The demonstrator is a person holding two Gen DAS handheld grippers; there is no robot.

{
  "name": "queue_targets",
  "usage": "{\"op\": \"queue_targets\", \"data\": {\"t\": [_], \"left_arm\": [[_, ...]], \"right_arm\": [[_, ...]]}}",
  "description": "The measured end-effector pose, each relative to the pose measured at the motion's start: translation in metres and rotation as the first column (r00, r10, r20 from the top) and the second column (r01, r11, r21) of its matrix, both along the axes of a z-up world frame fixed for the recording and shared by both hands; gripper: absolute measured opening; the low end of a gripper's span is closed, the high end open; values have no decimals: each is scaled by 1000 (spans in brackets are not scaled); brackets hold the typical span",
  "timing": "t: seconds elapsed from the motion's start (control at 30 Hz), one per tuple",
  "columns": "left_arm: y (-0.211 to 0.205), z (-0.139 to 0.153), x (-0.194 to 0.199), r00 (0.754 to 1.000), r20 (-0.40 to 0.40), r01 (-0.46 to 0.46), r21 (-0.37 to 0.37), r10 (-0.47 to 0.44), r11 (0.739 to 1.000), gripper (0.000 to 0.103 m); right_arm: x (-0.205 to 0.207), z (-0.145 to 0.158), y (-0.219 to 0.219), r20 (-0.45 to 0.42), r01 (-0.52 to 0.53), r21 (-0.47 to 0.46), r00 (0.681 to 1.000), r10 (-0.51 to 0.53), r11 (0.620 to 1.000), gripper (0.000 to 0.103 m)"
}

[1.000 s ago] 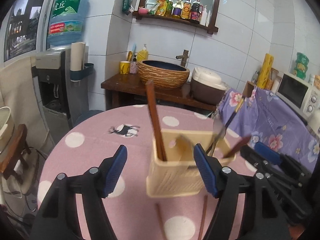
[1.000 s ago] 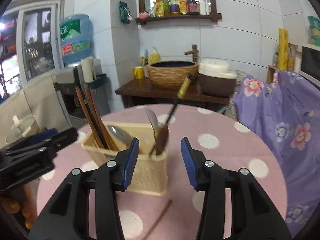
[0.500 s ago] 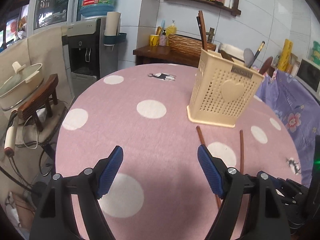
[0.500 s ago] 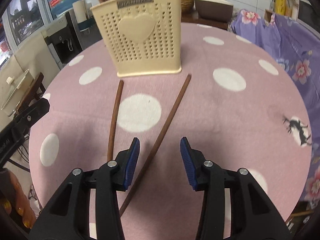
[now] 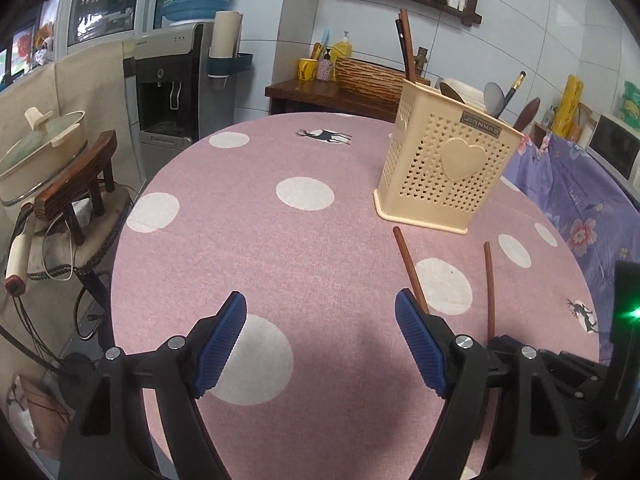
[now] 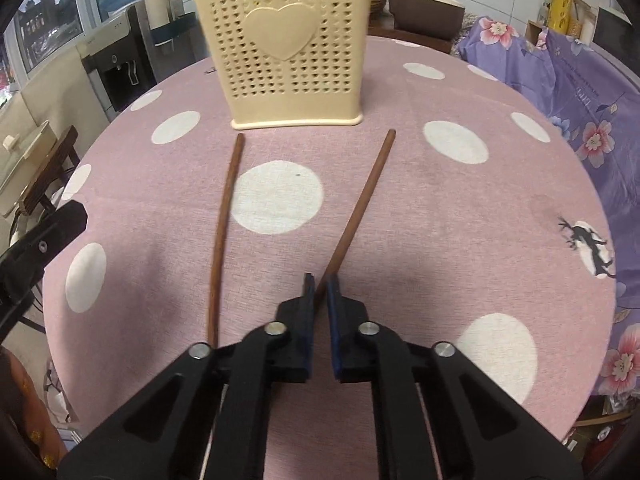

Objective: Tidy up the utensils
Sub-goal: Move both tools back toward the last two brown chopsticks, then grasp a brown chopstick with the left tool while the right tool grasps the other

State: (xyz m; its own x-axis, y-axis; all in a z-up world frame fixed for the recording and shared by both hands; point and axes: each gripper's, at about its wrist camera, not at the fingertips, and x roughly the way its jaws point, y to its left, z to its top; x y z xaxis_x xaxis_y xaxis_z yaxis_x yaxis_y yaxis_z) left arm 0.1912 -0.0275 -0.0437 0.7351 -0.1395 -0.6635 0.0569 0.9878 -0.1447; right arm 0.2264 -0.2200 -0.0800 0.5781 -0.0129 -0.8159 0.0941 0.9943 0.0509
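- Wooden spoons [image 5: 526, 110] in the cream holder [image 5: 444, 168] are seen only from the left wrist.
- One chopstick [image 6: 356, 208] is clamped by the right gripper [image 6: 319, 284] on the counter [image 6: 460, 216].
- Another chopstick [image 6: 224, 216] lies left.
- The left gripper [image 5: 320, 344] is held open, empty.

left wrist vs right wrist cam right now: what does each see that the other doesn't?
Left wrist only: the left gripper open over bare cloth, and utensils standing in the holder.
Right wrist only: the right gripper shut on the right chopstick; its jaws are hidden in the left view.
Both: the holder, the left chopstick lying loose, and the polka-dot table.
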Motion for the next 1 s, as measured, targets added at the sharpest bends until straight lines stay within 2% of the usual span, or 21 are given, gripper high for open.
{"op": "queue_targets", "data": {"t": [0.17, 0.23, 0.3, 0.5, 0.63, 0.83, 0.87, 0.9, 0.93, 0.97, 1.0], "left_arm": [[-7, -6, -1, 999, -22, 26, -3, -26, 1000, 76], [-12, -7, 0, 999, -31, 40, -7, -40, 999, 76], [-18, -9, -1, 998, -39, 55, -9, -55, 998, 76], [-49, -19, 3, 990, -71, 127, 35, -124, 991, 76], [-67, -30, 7, 978, -125, 171, 36, -166, 985, 70], [-82, -41, 3, 972, -152, 193, 89, -179, 977, 68], [-84, -42, 2, 972, -151, 194, 106, -177, 975, 64], [-85, -44, 1, 973, -151, 193, 128, -174, 973, 54], [-87, -45, -2, 977, -135, 190, 170, -168, 967, 44], [-87, -45, -3, 976, -129, 199, 181, -178, 963, 41], [-85, -45, -3, 974, -128, 207, 186, -185, 960, 32]], "right_arm": [[-9, -4, -38, -32, 44, 47, 999, -43, 998, 2], [-17, -4, -55, -21, 72, 117, 997, -70, 990, 2], [-23, -1, -65, 1, 97, 142, 995, -98, 985, 2], [-26, 4, -69, 32, 115, 164, 992, -122, 980, 3], [-26, 2, -71, 27, 123, 167, 991, -130, 978, 4], [-28, 2, -72, 34, 134, 163, 989, -141, 977, 7], [-28, 3, -72, 36, 134, 165, 989, -142, 977, 15], [-28, 3, -71, 41, 134, 167, 989, -143, 977, 25], [-29, 4, -71, 48, 135, 168, 988, -144, 977, 30], [-29, 5, -70, 56, 135, 170, 988, -146, 976, 37], [-29, 6, -69, 62, 135, 171, 987, -147, 976, 40]]}}
